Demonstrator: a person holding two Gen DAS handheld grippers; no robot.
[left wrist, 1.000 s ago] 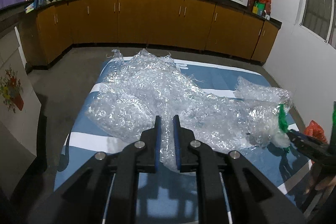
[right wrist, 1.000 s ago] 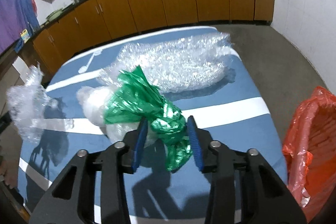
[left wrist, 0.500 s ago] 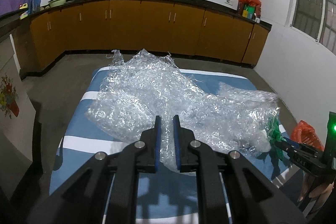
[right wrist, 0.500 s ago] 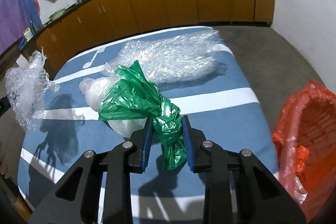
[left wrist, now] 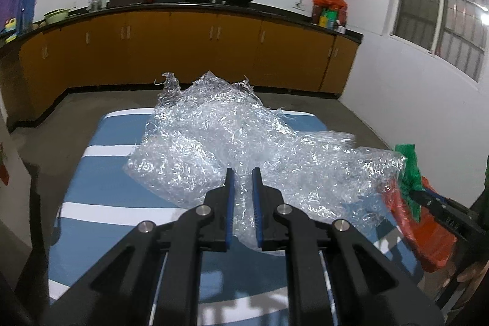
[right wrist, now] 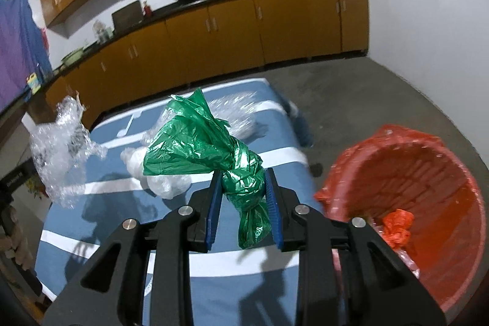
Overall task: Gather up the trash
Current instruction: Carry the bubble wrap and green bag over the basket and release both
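Note:
My left gripper (left wrist: pixel 243 173) is shut on a big sheet of clear bubble wrap (left wrist: pixel 214 136), which hangs lifted above the blue striped table (left wrist: pixel 107 173). The same wrap (right wrist: pixel 58 148) shows at the left of the right wrist view. My right gripper (right wrist: pixel 241 173) is shut on the knotted neck of a green plastic bag (right wrist: pixel 195 142), held in the air. The green bag (left wrist: pixel 408 173) also shows at the right edge of the left wrist view. A red-lined bin (right wrist: pixel 428 179) stands open just right of the right gripper, with crumpled red plastic inside.
A second piece of bubble wrap (right wrist: pixel 238 109) lies at the table's far end. A white plastic lump (right wrist: pixel 165 185) shows behind the green bag; whether it is attached I cannot tell. Brown kitchen cabinets (left wrist: pixel 214 57) line the far wall beyond bare concrete floor.
Both grippers have risen with their loads. The right jaws closed tighter on the green bag's neck, and it swung toward the red bin, which now fills the right of its view.

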